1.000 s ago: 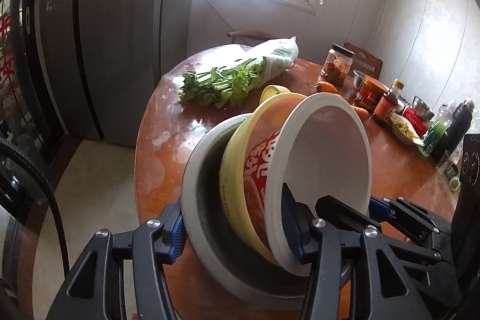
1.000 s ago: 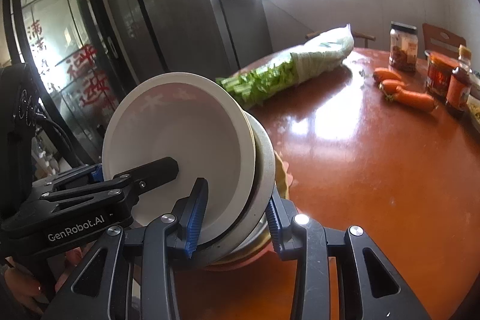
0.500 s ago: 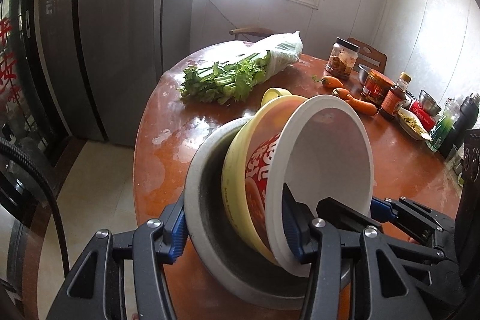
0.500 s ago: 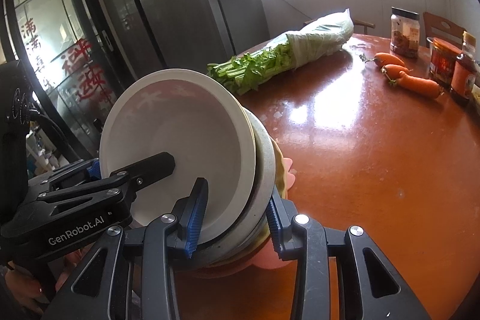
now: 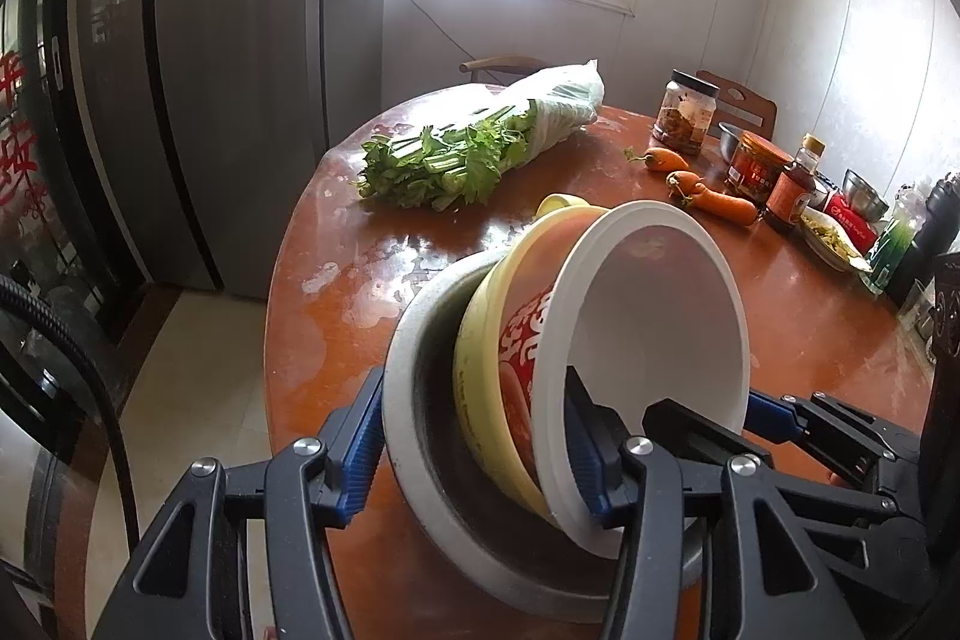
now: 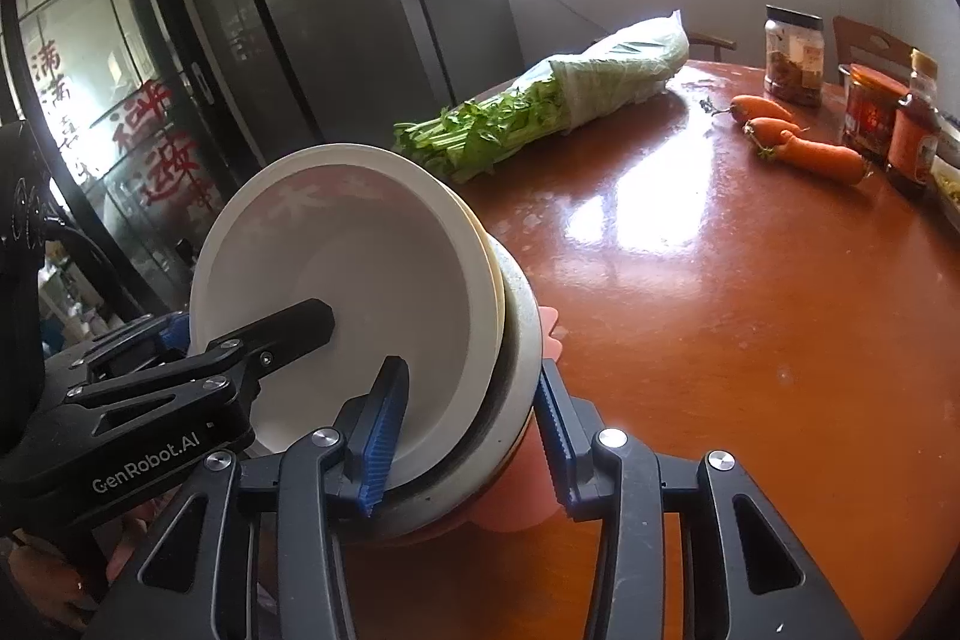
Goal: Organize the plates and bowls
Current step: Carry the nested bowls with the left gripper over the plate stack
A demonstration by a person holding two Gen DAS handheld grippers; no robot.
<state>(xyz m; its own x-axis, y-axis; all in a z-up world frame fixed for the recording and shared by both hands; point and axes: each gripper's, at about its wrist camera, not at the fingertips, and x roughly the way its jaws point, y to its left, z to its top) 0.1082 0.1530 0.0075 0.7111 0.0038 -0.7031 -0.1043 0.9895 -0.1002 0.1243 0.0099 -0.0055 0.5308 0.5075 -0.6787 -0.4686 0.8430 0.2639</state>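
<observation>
Left gripper (image 5: 474, 445): you have it pinching the near rims of the nested stack, one pad outside the grey bowl (image 5: 420, 466), the other inside the white bowl (image 5: 654, 334).
Stack: you hold it tilted, mouths turned toward your right, low over the near edge of the surface (image 5: 798, 334); whether its bottom rests there you cannot tell.
Right gripper (image 6: 468, 436): you have it clamped on the same stack from the other side, one pad inside the white bowl (image 6: 360, 292), the other on the outside, where something pink (image 6: 522, 490) sits under the grey bowl (image 6: 522, 334).
Done so far: the bowls look gathered one inside another, so the collecting seems largely finished.
Left to do: by my reading, you have yet to carry the stack to its place and set it down level. No plate is clearly visible as such; the pink piece may be one, too hidden to say.
Bowl count: three nested for certain, grey outermost, the yellow printed bowl (image 5: 504, 322) in the middle, white innermost. A yellow rim (image 5: 558, 203) behind may be a fourth.
Other things, left to right: one bag of celery (image 5: 480, 142), three carrots (image 5: 714, 202), one glass jar (image 5: 684, 112), one red-lidded jar (image 5: 756, 166), one sauce bottle (image 5: 792, 184).
</observation>
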